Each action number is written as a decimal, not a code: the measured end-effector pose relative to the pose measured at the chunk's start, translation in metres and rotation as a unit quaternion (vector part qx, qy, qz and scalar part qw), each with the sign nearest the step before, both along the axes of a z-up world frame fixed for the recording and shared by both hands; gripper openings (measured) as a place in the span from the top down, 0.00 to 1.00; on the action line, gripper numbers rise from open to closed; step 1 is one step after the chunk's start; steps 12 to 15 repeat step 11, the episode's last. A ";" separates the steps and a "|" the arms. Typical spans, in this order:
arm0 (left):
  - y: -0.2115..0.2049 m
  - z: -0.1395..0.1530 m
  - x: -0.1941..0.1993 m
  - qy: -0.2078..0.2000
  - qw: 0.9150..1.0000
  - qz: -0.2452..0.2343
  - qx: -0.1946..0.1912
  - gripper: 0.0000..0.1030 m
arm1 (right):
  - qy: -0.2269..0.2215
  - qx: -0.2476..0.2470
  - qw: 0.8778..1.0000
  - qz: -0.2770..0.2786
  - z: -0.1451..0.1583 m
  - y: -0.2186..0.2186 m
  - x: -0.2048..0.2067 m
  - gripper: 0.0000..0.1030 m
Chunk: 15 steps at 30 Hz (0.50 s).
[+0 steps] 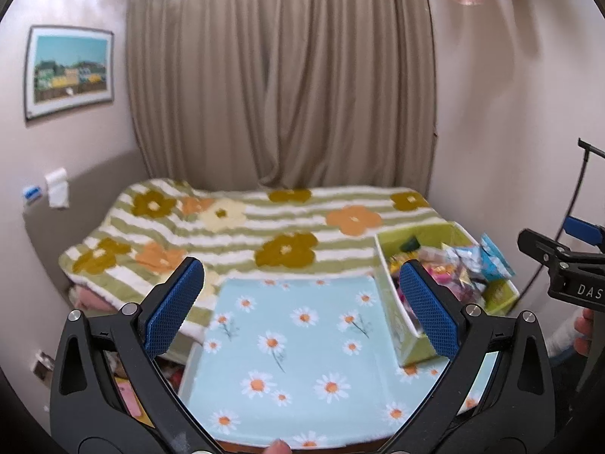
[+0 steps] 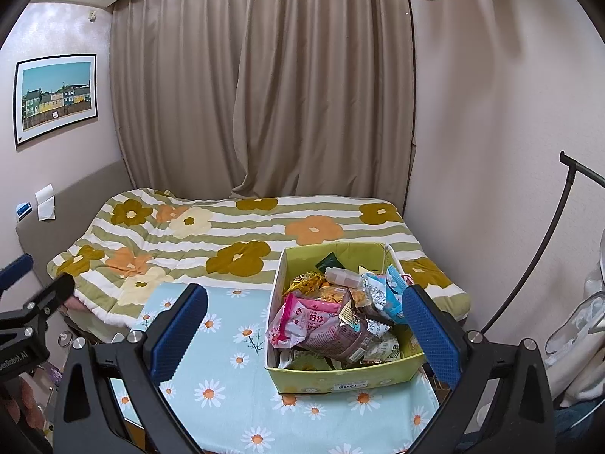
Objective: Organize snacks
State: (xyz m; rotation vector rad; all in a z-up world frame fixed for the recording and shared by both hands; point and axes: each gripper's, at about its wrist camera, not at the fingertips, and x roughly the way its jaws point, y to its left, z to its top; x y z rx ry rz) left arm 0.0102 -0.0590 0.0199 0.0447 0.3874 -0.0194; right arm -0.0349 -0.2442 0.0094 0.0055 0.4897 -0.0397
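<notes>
My left gripper (image 1: pixel 302 302) and right gripper (image 2: pixel 304 331) both spread wide, holding nothing. Yellow-green cardboard box (image 2: pixel 340 376) of snack packets sits on daisy-print blue tablecloth (image 2: pixel 227 397); pink packet (image 2: pixel 302 321) reads "好佳", box sticker looks like "130B".

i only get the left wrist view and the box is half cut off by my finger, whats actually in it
Observer: The box is piled with snack packets; a pink packet lies on top at its front left.
Operator: anything already out on the cloth
Observer: No, the daisy cloth in front of and left of the box is bare.
Operator: is the right gripper holding something
Observer: No, the right gripper is open and empty, its fingers spread either side of the box from the camera's angle.
</notes>
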 end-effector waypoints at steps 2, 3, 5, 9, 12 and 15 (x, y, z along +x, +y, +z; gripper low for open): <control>-0.001 0.002 -0.004 -0.016 1.000 0.007 0.010 0.00 | 0.001 0.001 1.000 -0.003 -0.001 0.001 0.000 0.01; -0.001 0.003 -0.003 -0.019 1.000 0.008 0.011 0.00 | 0.001 0.002 1.000 -0.004 -0.001 0.002 0.000 0.01; 0.000 0.002 -0.003 -0.015 1.000 0.004 0.009 0.00 | 0.002 0.002 1.000 -0.007 -0.001 0.004 0.002 0.01; 0.006 -0.001 -0.001 -0.005 1.000 -0.005 -0.005 0.00 | 0.004 0.000 1.000 -0.006 -0.001 0.007 0.004 0.01; 0.010 -0.003 0.002 -0.001 1.000 -0.003 -0.004 0.00 | 0.006 0.000 1.000 -0.005 -0.002 0.009 0.004 0.01; 0.010 -0.003 0.002 -0.001 1.000 -0.003 -0.004 0.00 | 0.006 0.000 1.000 -0.005 -0.002 0.009 0.004 0.01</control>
